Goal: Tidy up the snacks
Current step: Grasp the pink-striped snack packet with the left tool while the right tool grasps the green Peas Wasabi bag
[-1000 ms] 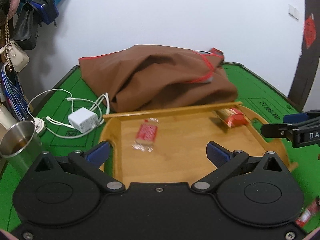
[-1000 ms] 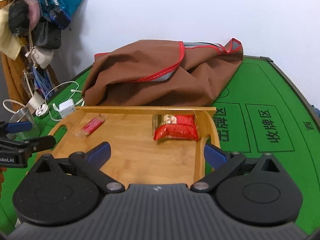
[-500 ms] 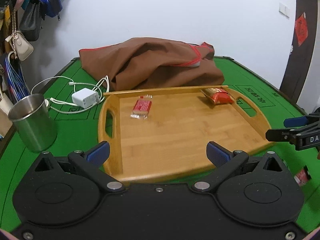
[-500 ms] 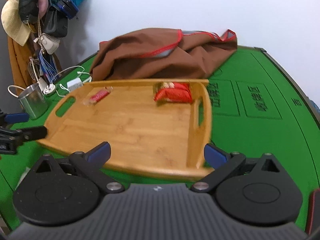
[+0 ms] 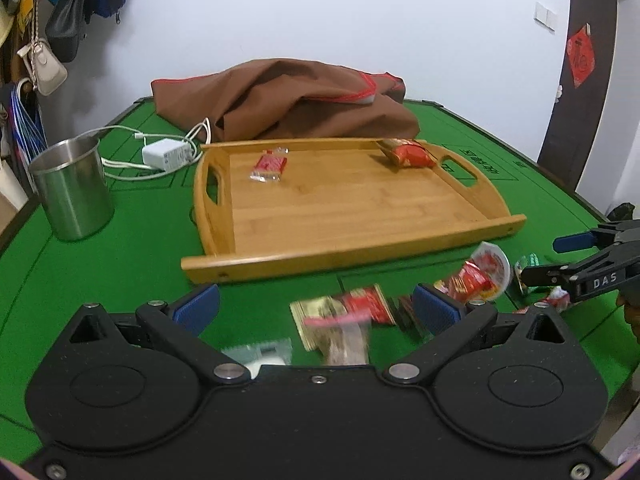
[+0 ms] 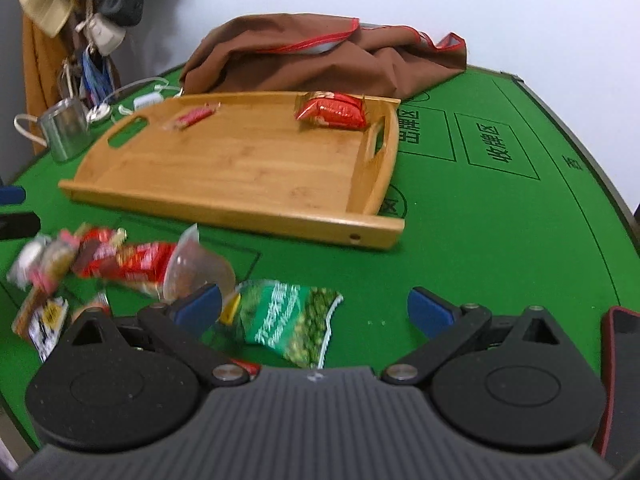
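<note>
While the left gripper point(image 5: 316, 306) hangs low over the green felt table point(image 5: 132, 236), its blue-padded fingers stand wide apart and hold nothing. Under and ahead of it lies a blurred heap of snack packets point(image 5: 348, 320), loose on the felt, just short of the near rim of the bamboo tray point(image 5: 348, 208). Two items sit at the tray's far end: a small red wrapped candy point(image 5: 270, 166) toward the left and a red snack bag point(image 5: 410, 153) at the far right corner. A steel cup point(image 5: 72, 190) stands left of the tray, a white charger point(image 5: 166, 154) beyond it, and a brown cloth point(image 5: 284, 106) behind. The right gripper point(image 5: 540, 258) shows at the right edge.

From the right wrist view, the right gripper point(image 6: 314, 306) is likewise spread open and empty. A green snack packet point(image 6: 286, 320) lies on the felt between its fingers, nearer the left one. A clear plastic cup point(image 6: 196, 270) and red packets point(image 6: 132, 262) lie to the left, all outside the tray point(image 6: 240, 168).
</note>
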